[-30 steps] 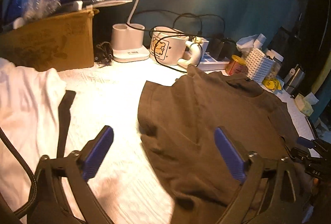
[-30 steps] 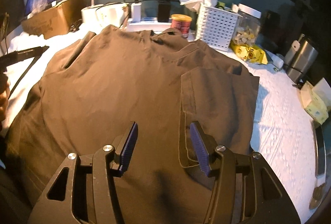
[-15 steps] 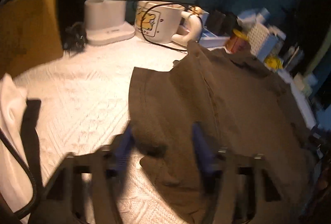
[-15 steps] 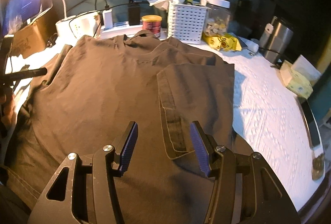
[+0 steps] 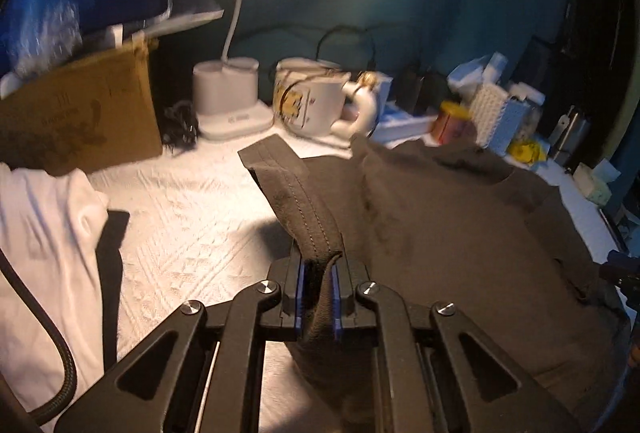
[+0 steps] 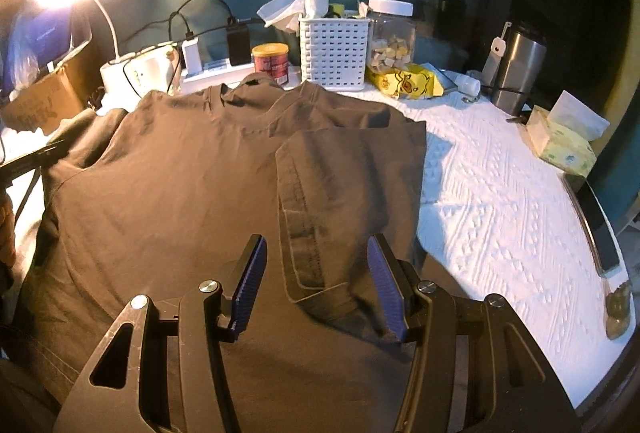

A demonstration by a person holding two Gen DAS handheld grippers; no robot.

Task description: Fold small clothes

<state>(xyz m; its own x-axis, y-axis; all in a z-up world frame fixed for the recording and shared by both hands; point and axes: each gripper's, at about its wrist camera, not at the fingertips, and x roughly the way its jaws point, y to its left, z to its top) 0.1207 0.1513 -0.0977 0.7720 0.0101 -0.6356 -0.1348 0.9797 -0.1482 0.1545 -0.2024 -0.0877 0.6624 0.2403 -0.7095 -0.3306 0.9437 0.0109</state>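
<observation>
A dark brown T-shirt (image 6: 180,173) lies spread on the white textured table cover (image 6: 500,213), collar towards the back. Its right sleeve (image 6: 352,169) is folded inward onto the body. My right gripper (image 6: 318,273) hangs open just above that sleeve's hem, with nothing gripped. In the left wrist view my left gripper (image 5: 319,273) is closing, and its blue pads press on the stitched hem of the left sleeve (image 5: 292,189). That sleeve is lifted off the table and stands up in a ridge ahead of the jaws.
A white garment (image 5: 44,233) lies at the left edge beside a cardboard box (image 5: 80,113). Along the back stand a lamp base (image 5: 228,97), a mug (image 5: 312,101), a white basket (image 6: 334,53), a jar (image 6: 390,37) and a steel tumbler (image 6: 516,69). A tissue pack (image 6: 564,149) and a phone (image 6: 600,225) sit at the right.
My left gripper went from wide open to closed on the left sleeve's hem, which now stands raised. The right gripper stayed open and drifted slightly over the folded sleeve.
</observation>
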